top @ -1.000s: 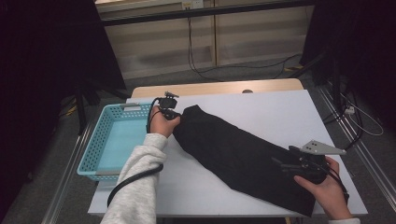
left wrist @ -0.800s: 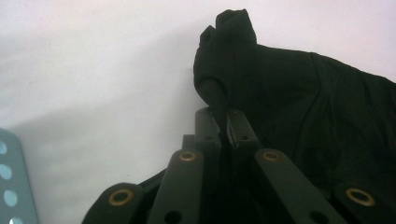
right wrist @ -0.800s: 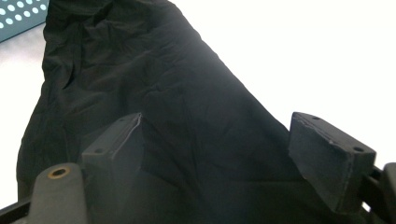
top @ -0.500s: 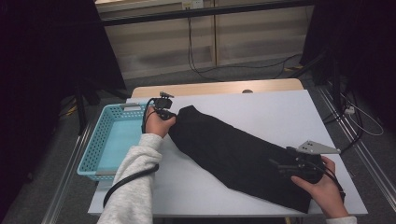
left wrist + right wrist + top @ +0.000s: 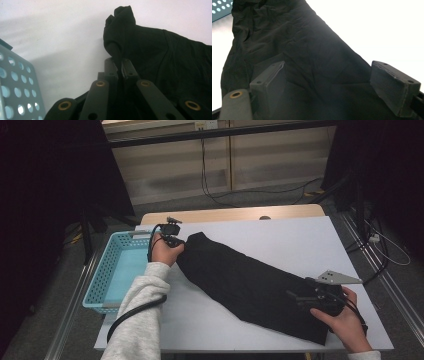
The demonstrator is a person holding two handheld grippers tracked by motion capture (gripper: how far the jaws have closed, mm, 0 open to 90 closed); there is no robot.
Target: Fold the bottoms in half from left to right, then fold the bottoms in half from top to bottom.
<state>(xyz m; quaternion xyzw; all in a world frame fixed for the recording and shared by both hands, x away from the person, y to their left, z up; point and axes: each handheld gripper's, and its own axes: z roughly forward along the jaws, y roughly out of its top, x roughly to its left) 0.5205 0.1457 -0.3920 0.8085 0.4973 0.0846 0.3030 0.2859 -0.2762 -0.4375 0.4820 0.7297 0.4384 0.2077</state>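
1. The black garment (image 5: 250, 285) lies flat on the white table (image 5: 300, 240), running from the upper left of centre in the high view down to the lower right, its upper end just beside the blue basket (image 5: 107, 275)
2. It looks soft, light and limp, likely to sag and drag wherever it is not held; an edge or corner pinch at each end seems the best hold
3. The left gripper (image 5: 172, 239) is clenched on a bunched fold at the garment's upper end; the left gripper view shows the cloth (image 5: 117, 50) nipped between the closed jaws, which the high view hides behind the hand
4. The right gripper (image 5: 315, 297) rests over the lower right end; its jaws have just been opening, and the right gripper view shows both pads (image 5: 270, 77) standing wide, the fabric (image 5: 312, 65) lying loose between them, released
5. The high view alone gives the whole length and the basket's place at centre left
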